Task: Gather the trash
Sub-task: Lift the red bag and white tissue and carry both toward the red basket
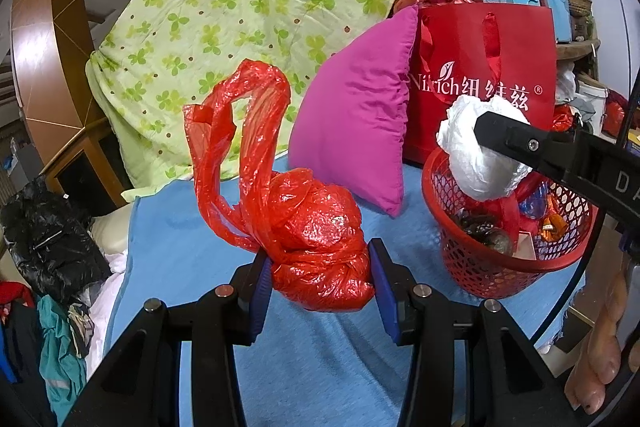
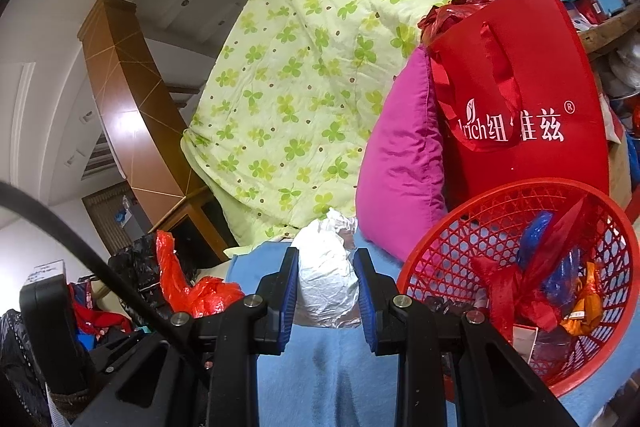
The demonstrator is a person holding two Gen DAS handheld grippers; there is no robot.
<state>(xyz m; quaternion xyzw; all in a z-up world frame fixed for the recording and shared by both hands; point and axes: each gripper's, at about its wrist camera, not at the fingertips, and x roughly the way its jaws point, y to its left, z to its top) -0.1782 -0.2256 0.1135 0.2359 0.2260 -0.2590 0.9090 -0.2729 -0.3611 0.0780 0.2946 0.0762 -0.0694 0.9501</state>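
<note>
My left gripper [image 1: 322, 277] is shut on a knotted red plastic bag [image 1: 316, 231], held just above the blue blanket [image 1: 192, 255]; the bag's handles loop up to the left. To its right stands a red mesh basket [image 1: 480, 267] holding wrappers and scraps. My right gripper [image 2: 326, 283] is shut on a crumpled white plastic bag [image 2: 326, 267]. In the left wrist view that white bag [image 1: 476, 163] hangs over the basket's near rim, pinched by the right gripper [image 1: 496, 135] coming in from the right. In the right wrist view the basket [image 2: 440, 259] sits to the right.
A magenta pillow [image 1: 356, 131] and a red paper gift bag [image 1: 480, 75] stand behind the basket. A green clover quilt [image 1: 240, 15] is piled at the back. Black and teal clothing [image 1: 52, 247] lies off the bed's left edge. A person's bare foot [image 1: 600, 355] shows at lower right.
</note>
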